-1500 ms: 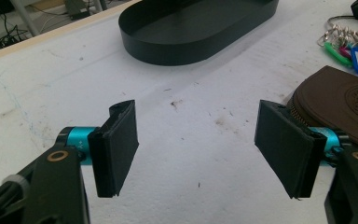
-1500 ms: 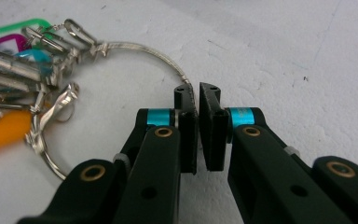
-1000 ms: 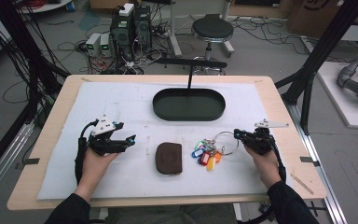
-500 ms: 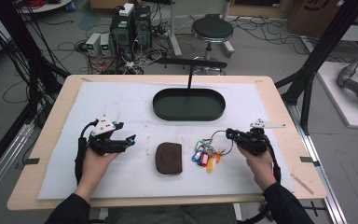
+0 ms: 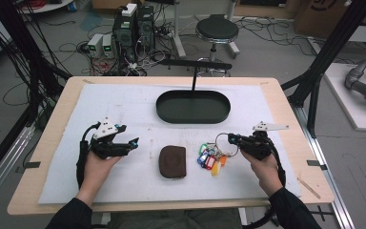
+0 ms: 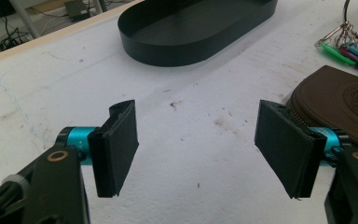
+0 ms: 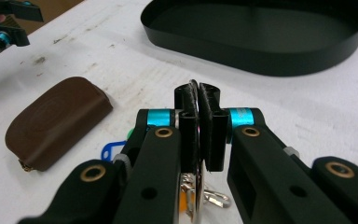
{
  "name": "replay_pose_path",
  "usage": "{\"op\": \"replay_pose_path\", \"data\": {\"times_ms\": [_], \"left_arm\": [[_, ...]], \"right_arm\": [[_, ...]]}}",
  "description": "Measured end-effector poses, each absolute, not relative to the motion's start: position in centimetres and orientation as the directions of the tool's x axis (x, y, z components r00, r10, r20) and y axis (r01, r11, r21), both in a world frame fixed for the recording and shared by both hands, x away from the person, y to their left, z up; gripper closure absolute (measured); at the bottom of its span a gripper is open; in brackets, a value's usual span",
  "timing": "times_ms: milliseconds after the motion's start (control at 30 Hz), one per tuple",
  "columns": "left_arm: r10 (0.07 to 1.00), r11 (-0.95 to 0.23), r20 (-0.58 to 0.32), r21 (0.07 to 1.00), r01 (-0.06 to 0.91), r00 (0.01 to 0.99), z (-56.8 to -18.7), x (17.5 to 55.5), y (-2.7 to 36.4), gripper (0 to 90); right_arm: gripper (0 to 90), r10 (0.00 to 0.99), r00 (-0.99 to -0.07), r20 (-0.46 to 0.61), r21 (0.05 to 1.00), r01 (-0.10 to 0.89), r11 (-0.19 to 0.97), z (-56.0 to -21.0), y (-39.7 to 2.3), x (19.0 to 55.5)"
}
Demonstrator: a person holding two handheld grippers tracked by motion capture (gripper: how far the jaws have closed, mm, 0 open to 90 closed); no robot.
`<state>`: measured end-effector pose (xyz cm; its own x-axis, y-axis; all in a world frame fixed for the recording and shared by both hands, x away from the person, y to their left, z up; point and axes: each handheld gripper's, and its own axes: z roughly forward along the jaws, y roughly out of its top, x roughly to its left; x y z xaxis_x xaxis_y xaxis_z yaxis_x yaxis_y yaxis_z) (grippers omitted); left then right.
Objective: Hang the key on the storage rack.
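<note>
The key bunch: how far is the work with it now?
Nothing is in the black tray yet. The right gripper is shut on the ring of the key bunch, whose tags lie on the mat. The left gripper is open beside the brown pouch.

- The brown pouch (image 6: 349,105) has a round stamp pressed in its leather, with letters around the ring, but they are too small and too cut off to read.
- The cardboard box (image 5: 326,10) at the far right on the floor has a dark printed mark, which cannot be read.
- No other text can be read.
</note>
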<state>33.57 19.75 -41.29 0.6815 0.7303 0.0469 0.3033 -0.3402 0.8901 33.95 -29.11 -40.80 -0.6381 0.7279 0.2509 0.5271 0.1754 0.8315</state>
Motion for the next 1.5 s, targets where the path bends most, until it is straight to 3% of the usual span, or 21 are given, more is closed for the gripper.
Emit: {"op": "replay_pose_path", "data": {"times_ms": [367,1167,1500], "left_arm": [[0.717,-0.342,0.047,0.893,0.293,0.695,-41.3,33.4,19.6,30.0],[0.711,-0.340,0.050,0.897,0.281,0.701,-41.2,33.3,19.6,30.0],[0.717,-0.334,0.047,0.899,0.284,0.695,-41.3,33.2,19.9,30.0]], "right_arm": [[87.9,0.699,-0.706,0.111,0.866,0.415,0.281,-37.6,-28.3,33.7],[88.0,0.642,-0.766,0.038,0.914,0.287,0.288,-30.9,-28.1,35.8],[88.0,0.655,-0.756,0.001,0.929,0.242,0.278,-28.7,-28.3,38.9]]}}
